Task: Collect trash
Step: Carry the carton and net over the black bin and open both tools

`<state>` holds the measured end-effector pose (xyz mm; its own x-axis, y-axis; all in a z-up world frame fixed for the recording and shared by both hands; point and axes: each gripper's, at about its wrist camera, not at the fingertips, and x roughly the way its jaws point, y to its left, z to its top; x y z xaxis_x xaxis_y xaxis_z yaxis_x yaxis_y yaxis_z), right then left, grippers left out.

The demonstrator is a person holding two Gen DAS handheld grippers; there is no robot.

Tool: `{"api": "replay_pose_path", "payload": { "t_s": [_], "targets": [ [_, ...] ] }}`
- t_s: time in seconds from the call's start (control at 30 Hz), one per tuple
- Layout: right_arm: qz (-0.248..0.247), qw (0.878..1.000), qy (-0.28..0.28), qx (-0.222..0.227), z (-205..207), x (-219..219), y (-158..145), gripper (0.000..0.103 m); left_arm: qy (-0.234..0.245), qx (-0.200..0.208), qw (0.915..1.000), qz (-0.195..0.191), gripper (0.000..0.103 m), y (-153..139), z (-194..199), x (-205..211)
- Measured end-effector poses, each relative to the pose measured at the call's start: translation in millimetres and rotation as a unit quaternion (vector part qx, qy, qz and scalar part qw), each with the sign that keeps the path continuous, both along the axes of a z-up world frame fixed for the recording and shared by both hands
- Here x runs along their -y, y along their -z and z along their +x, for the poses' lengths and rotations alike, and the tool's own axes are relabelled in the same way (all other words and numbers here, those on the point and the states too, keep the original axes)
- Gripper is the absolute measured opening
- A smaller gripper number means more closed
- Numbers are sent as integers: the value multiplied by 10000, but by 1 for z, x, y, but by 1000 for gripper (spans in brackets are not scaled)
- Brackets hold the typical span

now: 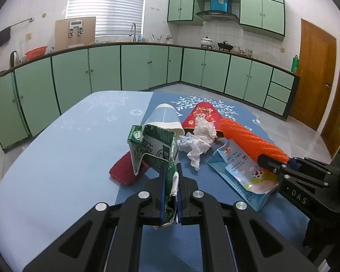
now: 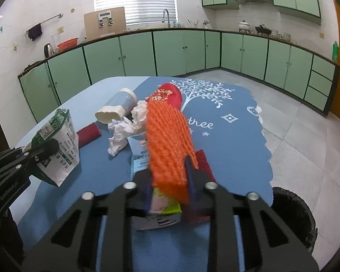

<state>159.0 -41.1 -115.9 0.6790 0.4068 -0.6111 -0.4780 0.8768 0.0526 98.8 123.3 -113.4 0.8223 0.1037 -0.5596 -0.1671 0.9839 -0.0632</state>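
Observation:
My left gripper is shut on a crushed green and white milk carton, held above the table; it also shows in the right wrist view. My right gripper is shut on an orange foam net sleeve, seen from the left wrist view. Crumpled white tissue lies mid-table. A light blue milk carton lies flat under the sleeve. A blue and white paper cup lies on its side beside a red packet.
A red cloth lies under the green carton, another beside my right gripper. The table has a blue cloth. A black-lined bin stands on the floor at the table's right edge. Green kitchen cabinets line the walls.

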Motion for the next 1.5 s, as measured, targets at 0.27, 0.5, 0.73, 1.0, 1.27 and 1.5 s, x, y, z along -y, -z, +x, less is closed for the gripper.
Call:
{"api": "replay_pose_path", "payload": {
  "t_s": [0.27, 0.5, 0.73, 1.0, 1.27, 1.5],
  "targets": [
    [245, 9994, 77, 233, -6, 15, -23, 11, 180, 91, 9998, 23, 7, -9, -3, 9],
    [494, 9979, 201, 379, -13, 36, -47, 11, 444, 221, 9988, 22, 7, -23, -2, 28],
    [615, 9960, 422, 503, -24, 67, -67, 11, 745, 367, 9965, 19, 7, -38, 1, 55],
    [658, 9926, 792, 651, -36, 109, -83, 11, 1204, 511, 9914, -47, 7, -52, 6, 91],
    [561, 9872, 1303, 734, -47, 159, -87, 11, 1724, 602, 9832, -72, 7, -58, 12, 136],
    [428, 9818, 1698, 738, -54, 195, -82, 11, 2098, 622, 9756, -158, 7, -58, 21, 173]
  ]
}}
